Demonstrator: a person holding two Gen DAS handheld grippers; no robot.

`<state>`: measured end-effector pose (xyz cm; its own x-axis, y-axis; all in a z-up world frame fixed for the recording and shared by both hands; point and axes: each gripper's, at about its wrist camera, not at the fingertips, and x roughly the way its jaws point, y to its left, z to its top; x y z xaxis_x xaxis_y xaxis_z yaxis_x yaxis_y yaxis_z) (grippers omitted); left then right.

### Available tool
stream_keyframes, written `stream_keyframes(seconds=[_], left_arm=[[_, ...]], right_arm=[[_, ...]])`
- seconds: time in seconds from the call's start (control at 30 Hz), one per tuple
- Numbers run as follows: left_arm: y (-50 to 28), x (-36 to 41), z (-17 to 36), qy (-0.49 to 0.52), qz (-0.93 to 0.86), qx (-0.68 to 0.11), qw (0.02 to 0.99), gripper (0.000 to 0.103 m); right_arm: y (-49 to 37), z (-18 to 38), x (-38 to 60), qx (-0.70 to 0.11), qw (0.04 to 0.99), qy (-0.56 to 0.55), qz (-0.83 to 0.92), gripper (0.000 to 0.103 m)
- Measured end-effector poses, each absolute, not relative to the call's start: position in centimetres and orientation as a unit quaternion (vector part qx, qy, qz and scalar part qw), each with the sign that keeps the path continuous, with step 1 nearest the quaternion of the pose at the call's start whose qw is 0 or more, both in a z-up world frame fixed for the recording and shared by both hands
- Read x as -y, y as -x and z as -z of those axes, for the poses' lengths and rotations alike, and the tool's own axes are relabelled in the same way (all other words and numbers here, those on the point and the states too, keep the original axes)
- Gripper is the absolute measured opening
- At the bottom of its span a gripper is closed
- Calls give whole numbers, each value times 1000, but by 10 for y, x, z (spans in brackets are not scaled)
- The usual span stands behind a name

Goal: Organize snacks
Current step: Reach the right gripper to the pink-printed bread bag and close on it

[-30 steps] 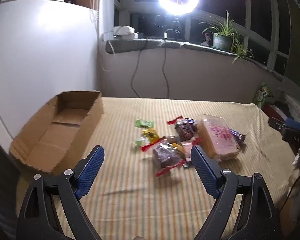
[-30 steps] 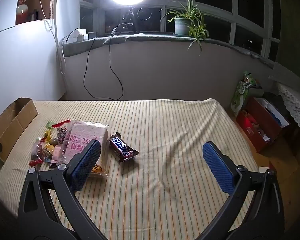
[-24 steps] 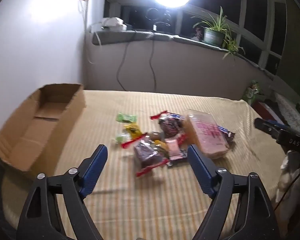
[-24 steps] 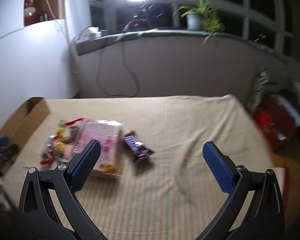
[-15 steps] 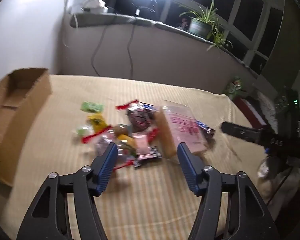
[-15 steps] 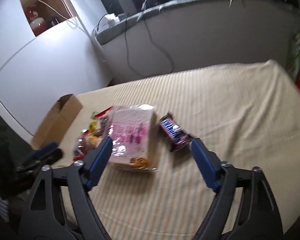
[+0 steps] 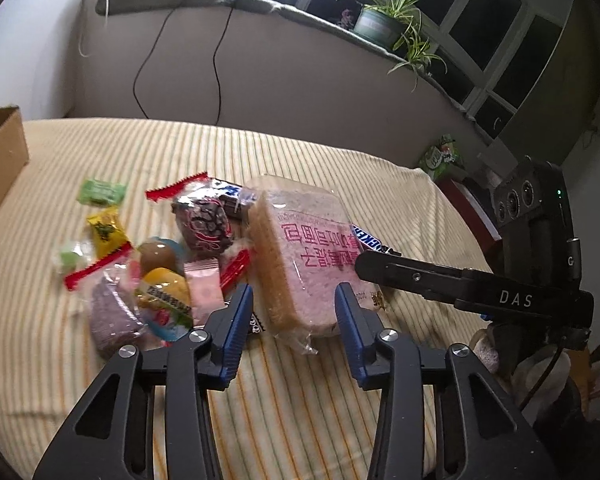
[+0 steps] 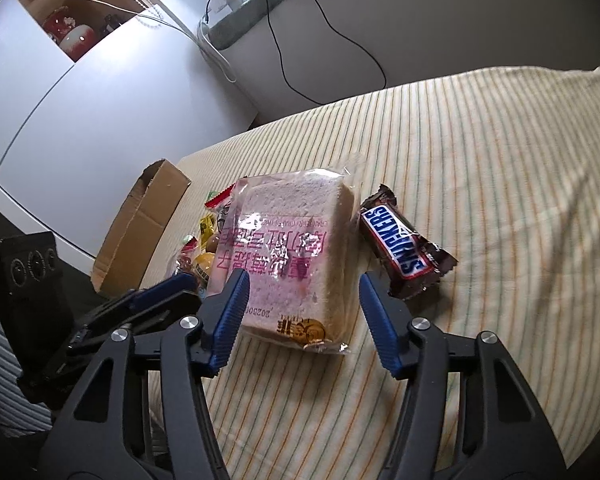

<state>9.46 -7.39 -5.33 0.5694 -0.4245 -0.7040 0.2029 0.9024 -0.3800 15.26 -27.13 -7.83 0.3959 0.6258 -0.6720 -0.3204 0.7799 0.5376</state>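
Note:
A bagged loaf of sliced bread (image 7: 305, 255) with pink print lies on the striped cloth; it also shows in the right wrist view (image 8: 292, 256). My left gripper (image 7: 294, 304) is open, its fingers straddling the loaf's near end. My right gripper (image 8: 302, 292) is open too, its fingers on either side of the same loaf. A Snickers bar (image 8: 404, 246) lies just right of the loaf. A pile of small wrapped snacks (image 7: 160, 248) lies left of it. The right gripper's finger (image 7: 460, 286) crosses the left wrist view.
An open cardboard box (image 8: 140, 232) stands at the cloth's left edge, its corner (image 7: 0, 148) in the left wrist view. A white cabinet (image 8: 80, 92) is behind it. A windowsill with a potted plant (image 7: 380, 24) and cables runs along the back.
Both grippers have moved forward and down toward the bread loaf and narrowed their opening. The loaf now lies between the fingers of each. The snacks have not moved.

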Motion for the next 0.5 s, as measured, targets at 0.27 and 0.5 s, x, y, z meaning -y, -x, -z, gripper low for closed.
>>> stream_keyframes(seconds=[0.27, 0.5], left_arm=[[-99, 81, 63, 135, 192, -433, 870, 37], [-99, 86, 64, 125, 197, -432, 871, 35]], right_arm=[[-165, 90, 264, -489, 798, -175, -306, 57], [-168, 92, 259, -494, 792, -174, -312, 51]])
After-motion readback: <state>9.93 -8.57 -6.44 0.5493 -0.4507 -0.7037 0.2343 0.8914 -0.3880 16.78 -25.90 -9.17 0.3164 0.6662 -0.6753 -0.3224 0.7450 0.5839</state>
